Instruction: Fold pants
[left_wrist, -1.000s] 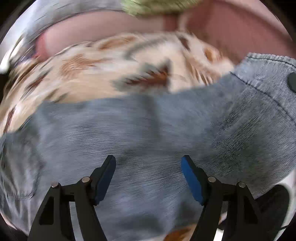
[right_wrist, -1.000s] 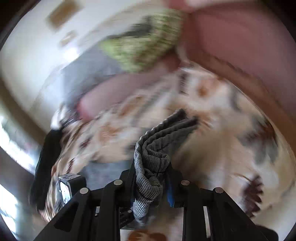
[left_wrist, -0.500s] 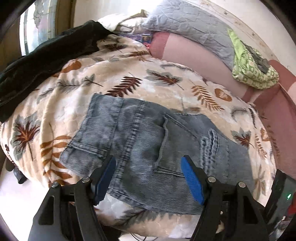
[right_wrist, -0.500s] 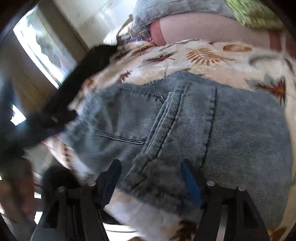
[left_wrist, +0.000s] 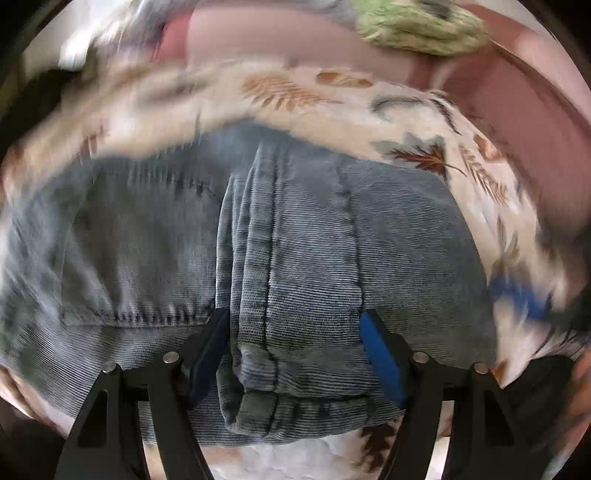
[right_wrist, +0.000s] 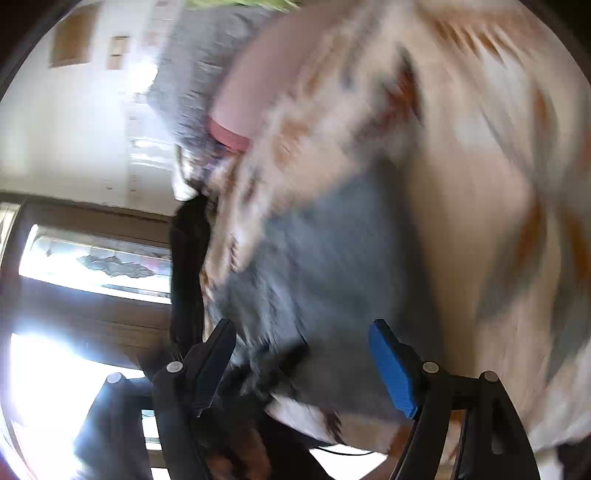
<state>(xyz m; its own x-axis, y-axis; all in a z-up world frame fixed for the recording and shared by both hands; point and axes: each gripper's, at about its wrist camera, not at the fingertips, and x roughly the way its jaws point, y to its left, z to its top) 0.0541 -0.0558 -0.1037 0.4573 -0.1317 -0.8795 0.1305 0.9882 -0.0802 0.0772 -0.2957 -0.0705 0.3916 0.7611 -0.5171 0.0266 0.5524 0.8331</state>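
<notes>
Both tongs read as spread wide, nothing clamped: left gripper (left_wrist: 293, 350) hangs low over the near edge of the pants (left_wrist: 303, 251) with its blue-padded fingers (left_wrist: 380, 360) straddling the folded stack, cloth bulging up between them but the pads not pinching it as far as I can tell; right gripper (right_wrist: 303, 363) has its jaws equally far apart, pads clear of fabric, pointing at a heavily blurred view. Biggest thing in sight is the bed, covered by a cream leaf-print quilt (left_wrist: 436, 122) with rust and grey leaves. Grey-blue corduroy pants lie on it toward the near edge, folded, a thick layered fold with a seam running near-to-far down the middle and a stitched hem line on the left part. Right wrist view shows the same pants (right_wrist: 325, 266) as a blue-grey smear against the quilt (right_wrist: 461, 147), detail lost to motion. Far side: pink bolster (left_wrist: 280, 48) along the quilt's far edge, green textured cloth (left_wrist: 424, 26) on top of it at far right. Right view also picks up a black garment (right_wrist: 188, 266) hanging off the bed edge, and a bright window (right_wrist: 96, 258) beyond it.
</notes>
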